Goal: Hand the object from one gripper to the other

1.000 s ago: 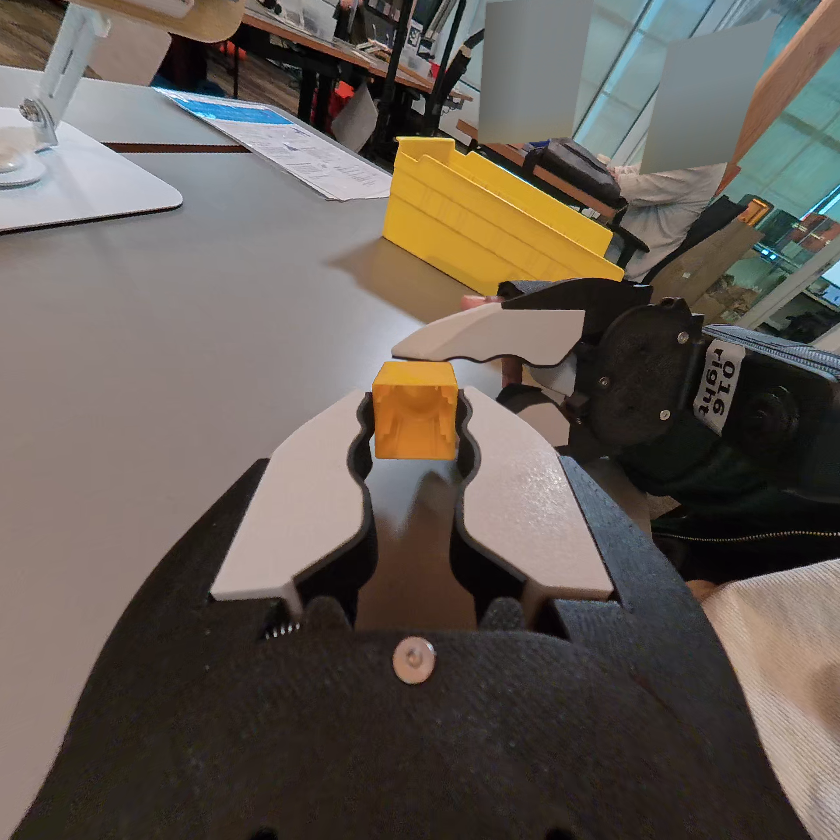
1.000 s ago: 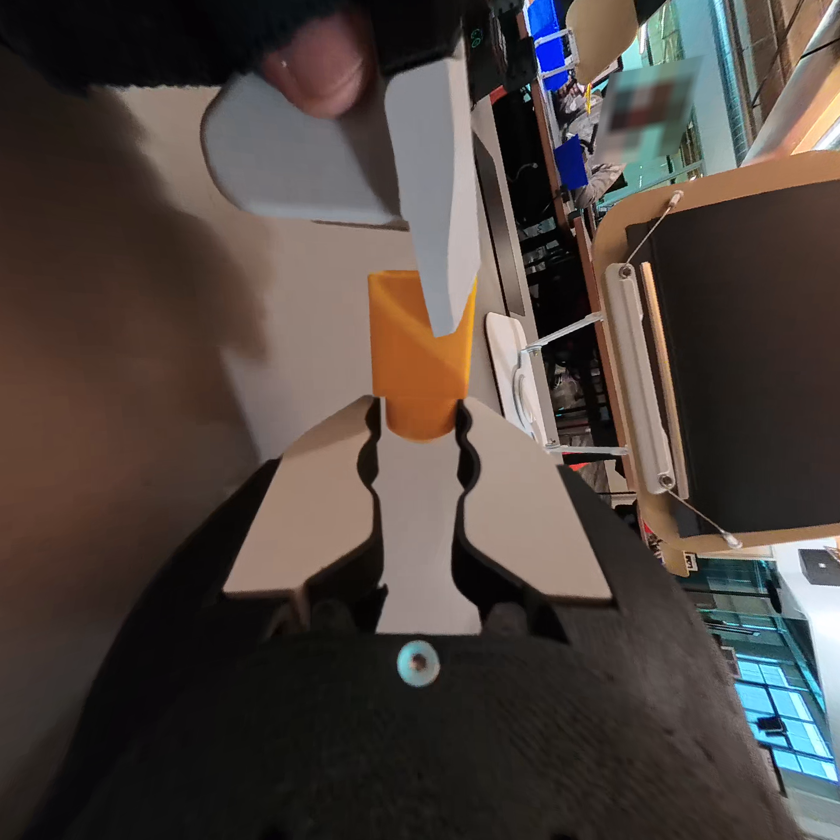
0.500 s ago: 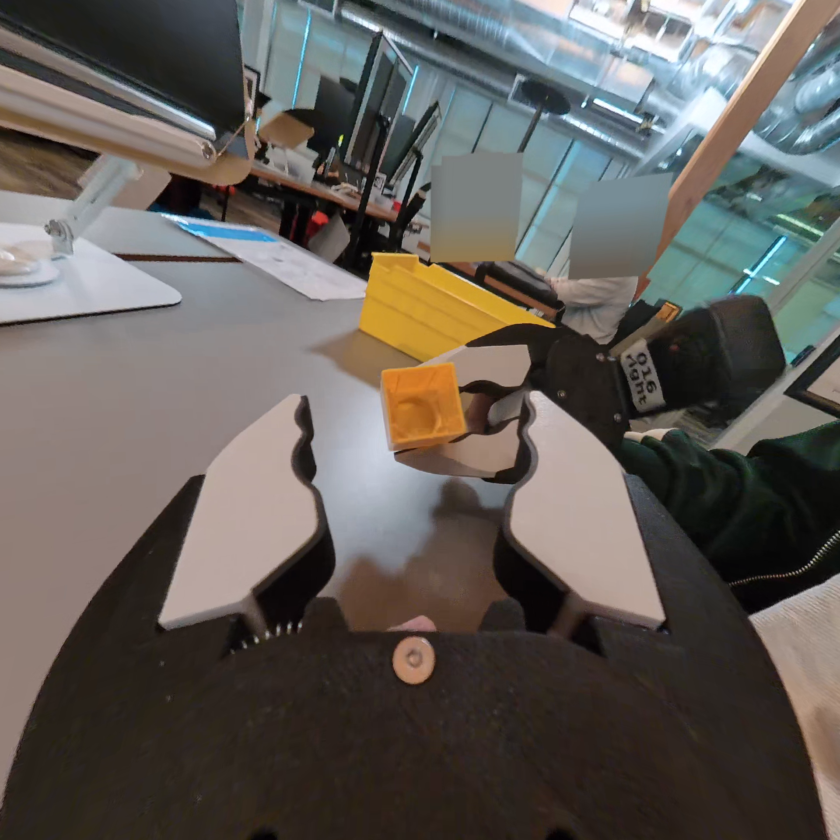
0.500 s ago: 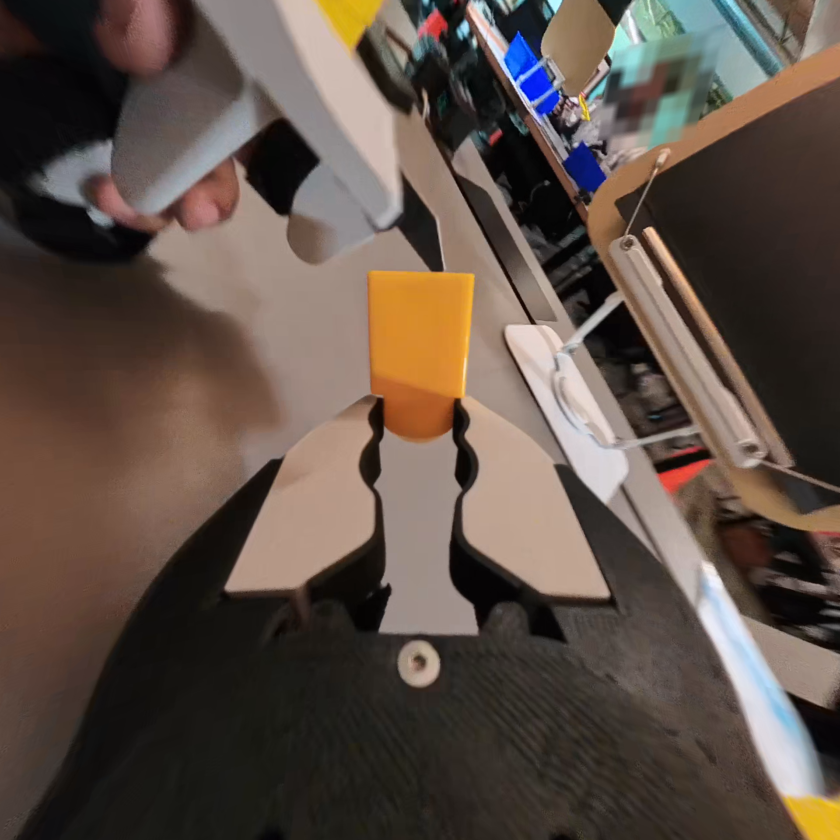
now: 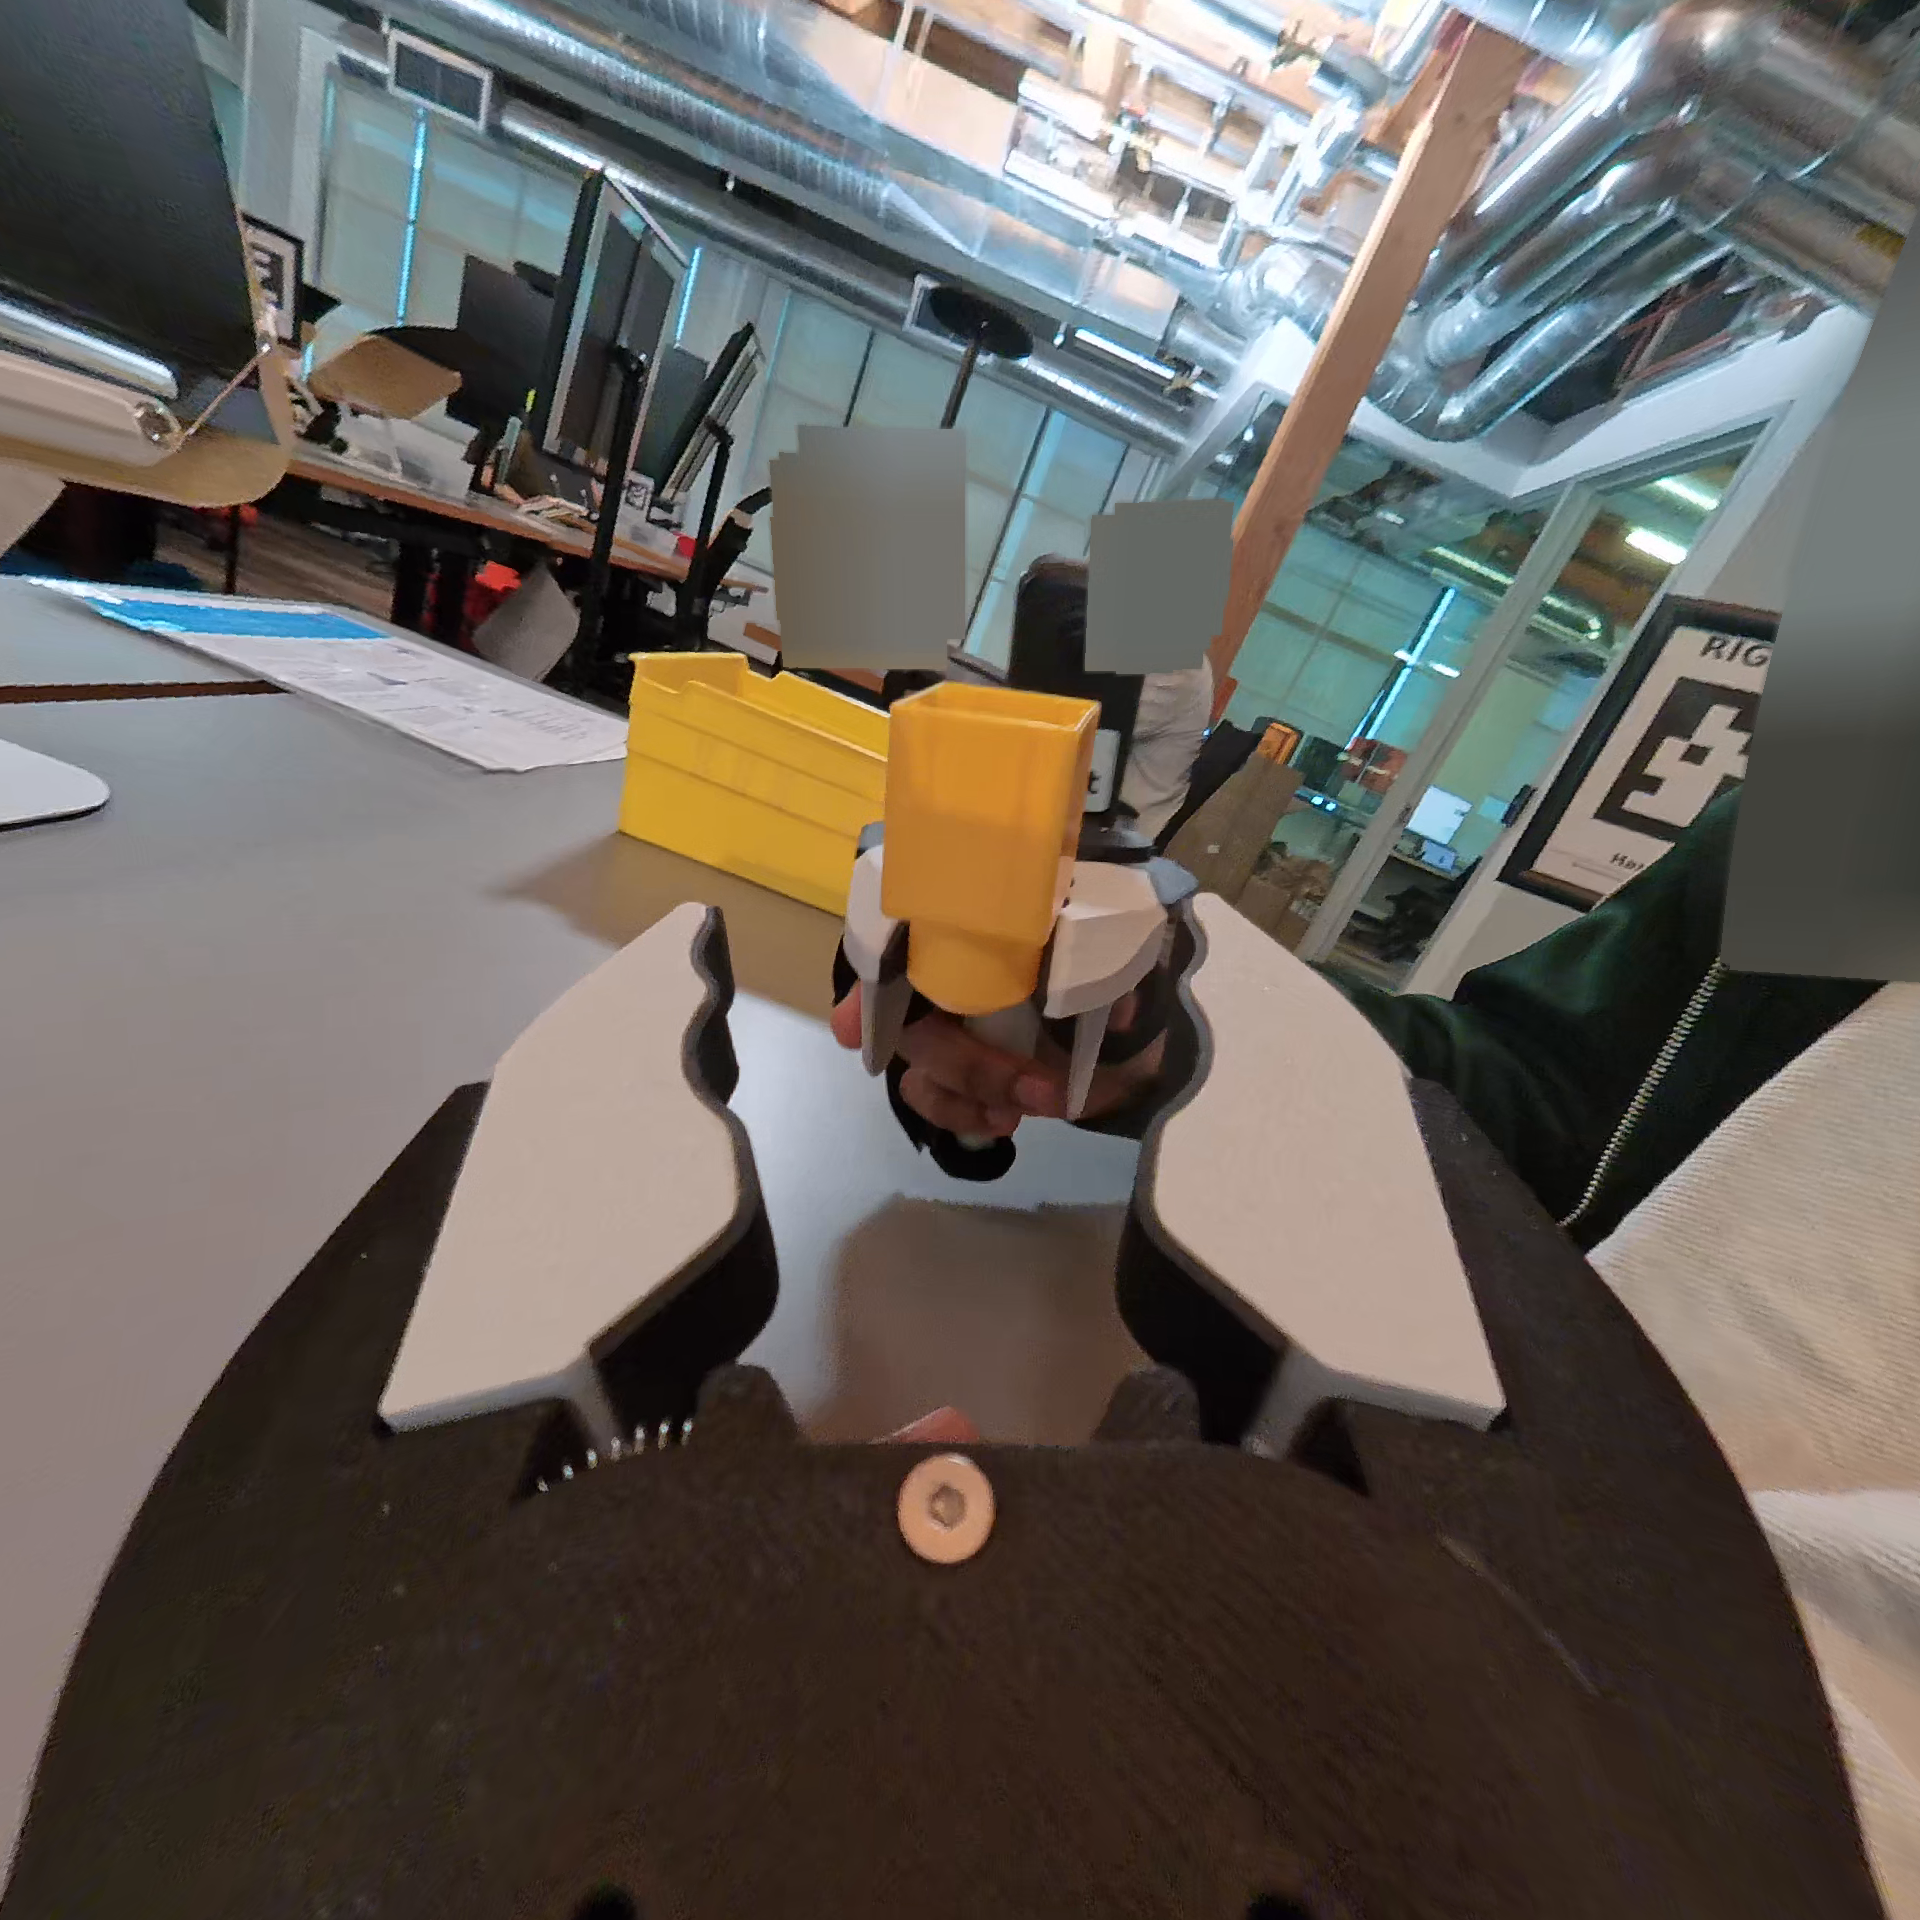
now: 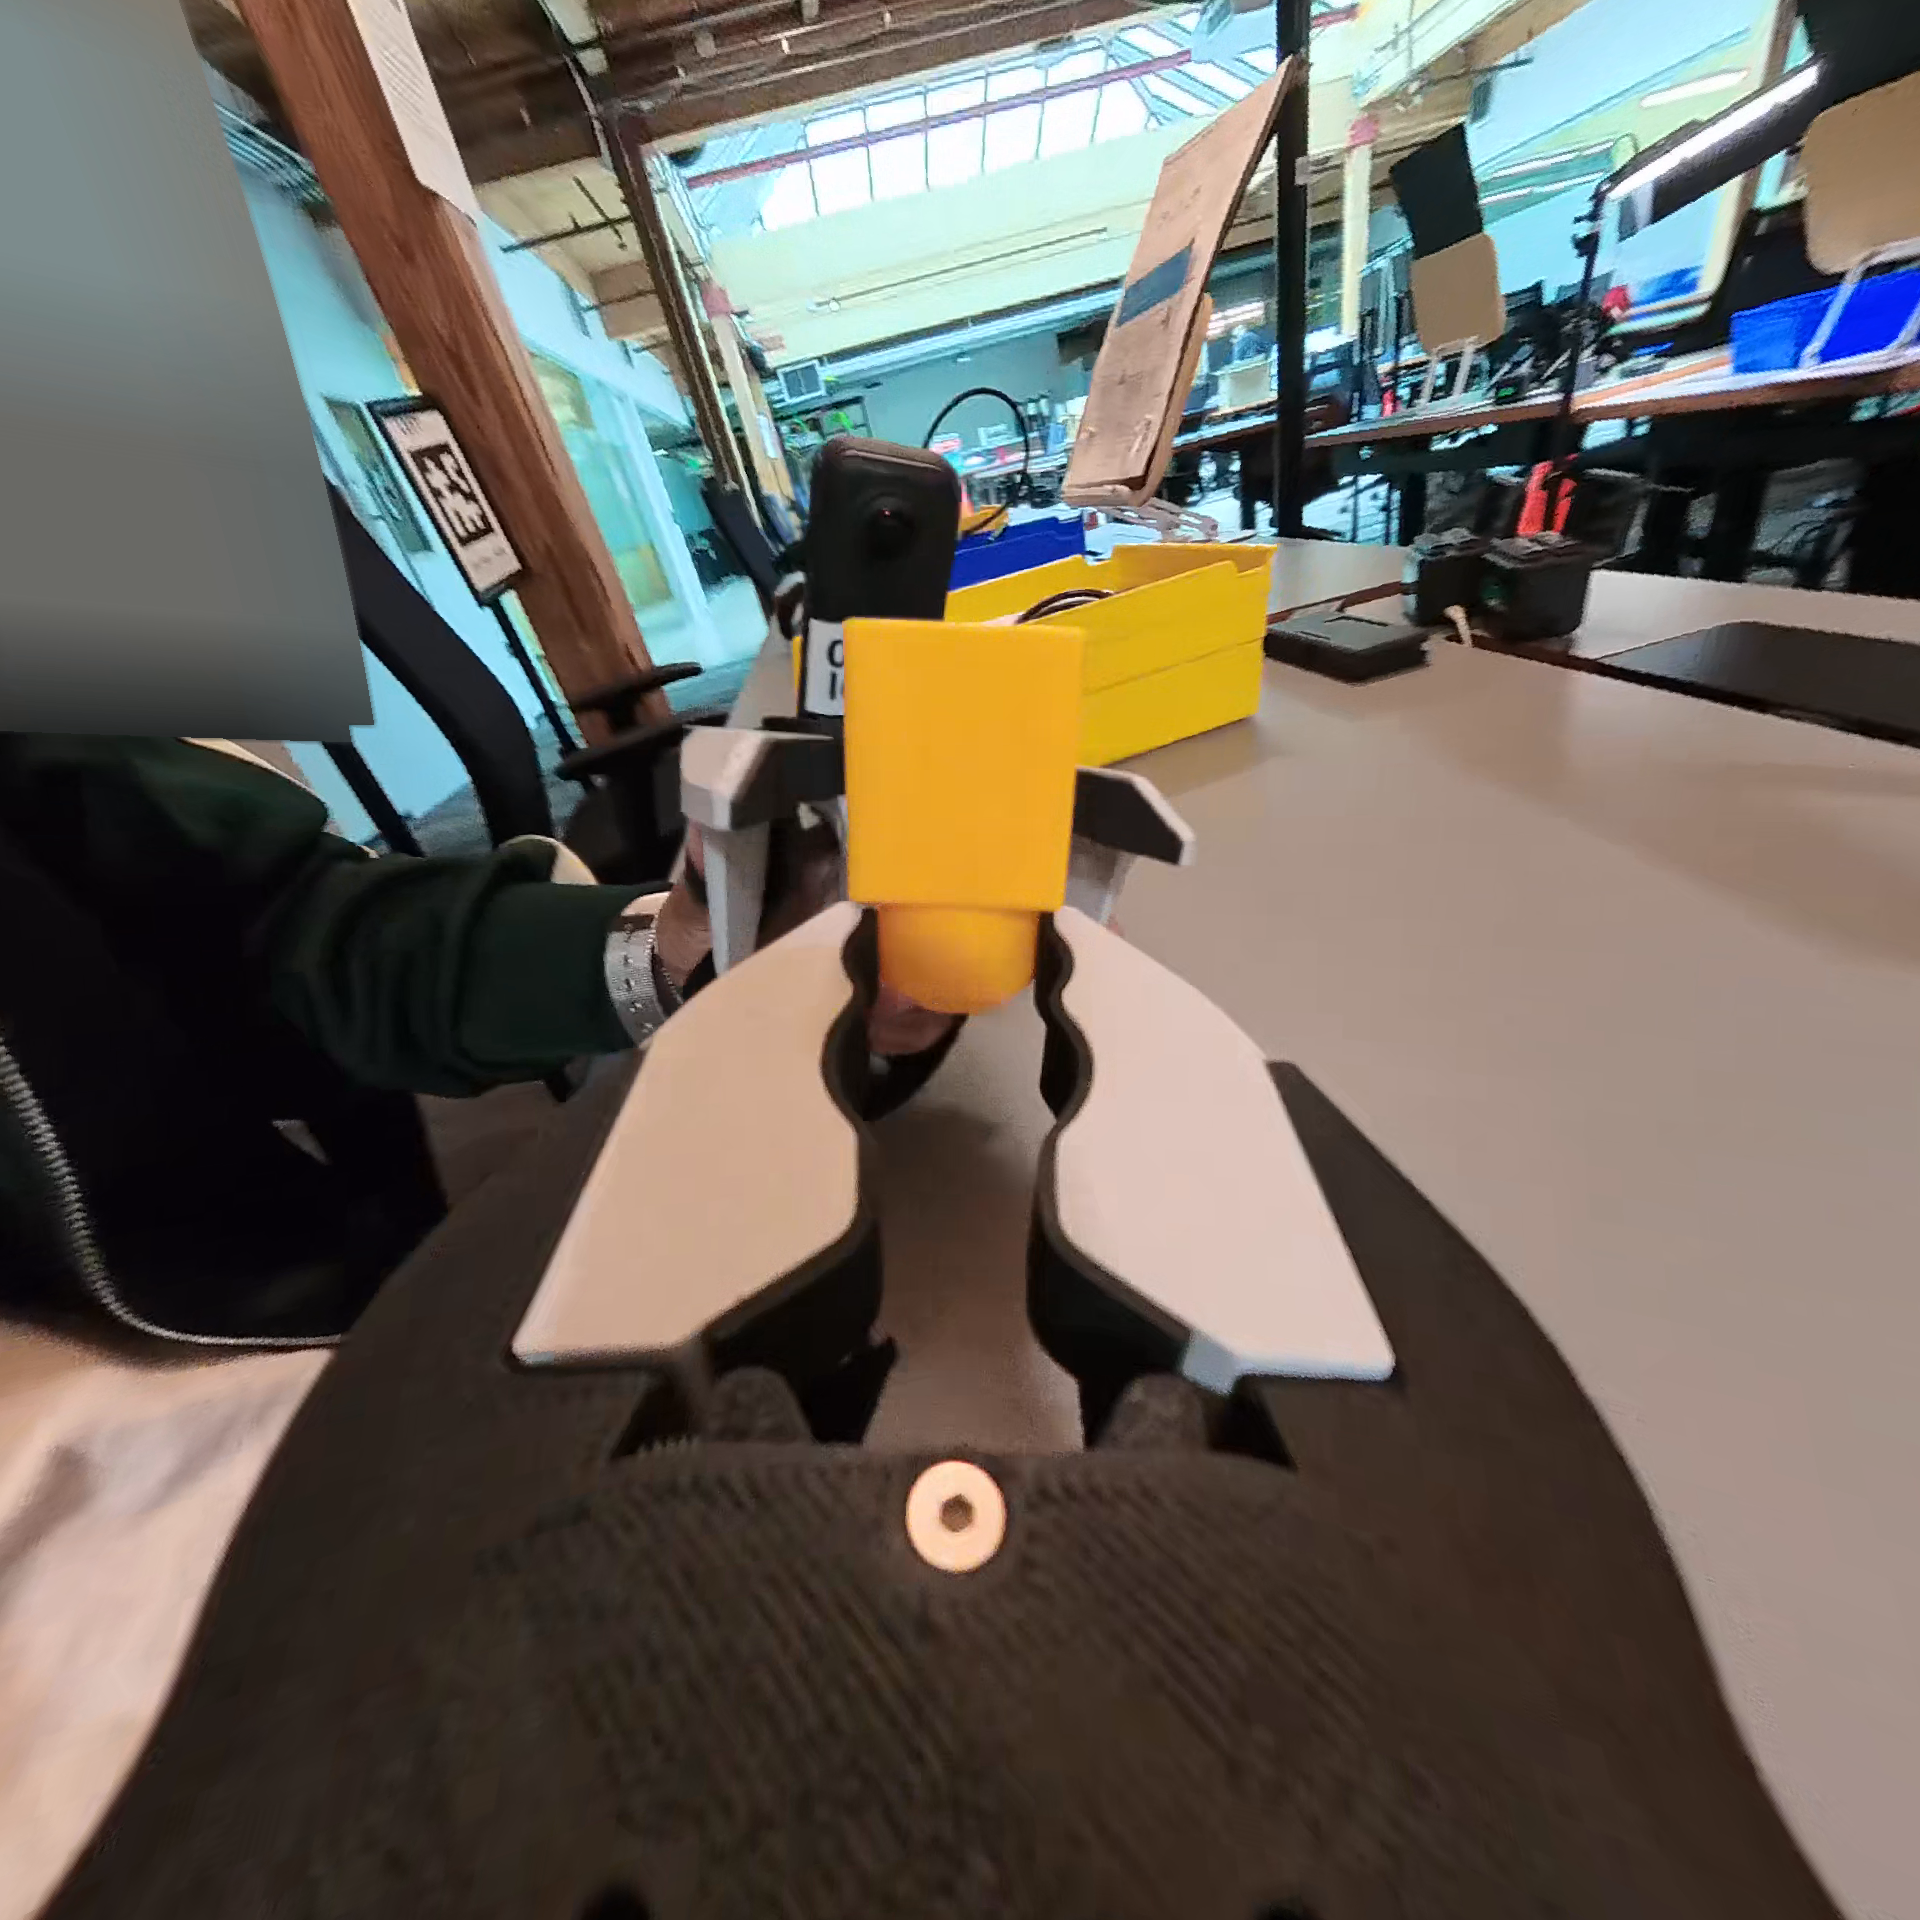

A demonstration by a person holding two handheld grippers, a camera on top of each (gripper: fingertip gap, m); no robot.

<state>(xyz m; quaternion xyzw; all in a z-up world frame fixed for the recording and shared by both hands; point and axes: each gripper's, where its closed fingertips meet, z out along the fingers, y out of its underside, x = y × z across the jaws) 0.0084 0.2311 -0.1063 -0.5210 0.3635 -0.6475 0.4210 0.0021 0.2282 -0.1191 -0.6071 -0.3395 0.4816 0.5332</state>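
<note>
The yellow object (image 6: 961, 769), a square hollow block on a round stem, stands upright in the air above the grey table (image 6: 1507, 987). My right gripper (image 6: 951, 935) is shut on its round stem. The block also shows in the left wrist view (image 5: 982, 821), with the right gripper (image 5: 982, 935) facing the camera and clamped on the stem. My left gripper (image 5: 945, 920) is open wide and empty, a short way in front of the block and not touching it. Its fingers (image 6: 727, 831) show behind the block in the right wrist view.
A yellow bin (image 5: 748, 790) stands on the table beyond the grippers; it also shows in the right wrist view (image 6: 1164, 665). Papers (image 5: 416, 686) and a white stand base (image 5: 42, 790) lie at the far left. Black devices (image 6: 1496, 592) sit at the far right. A dark green sleeve (image 6: 416, 935) is at the left. The tips of both grippers are at nearly the same place.
The left gripper, shut on the block a second ago, has opened and let go. The right gripper has kept its hold on the stem and turned the block upright.
</note>
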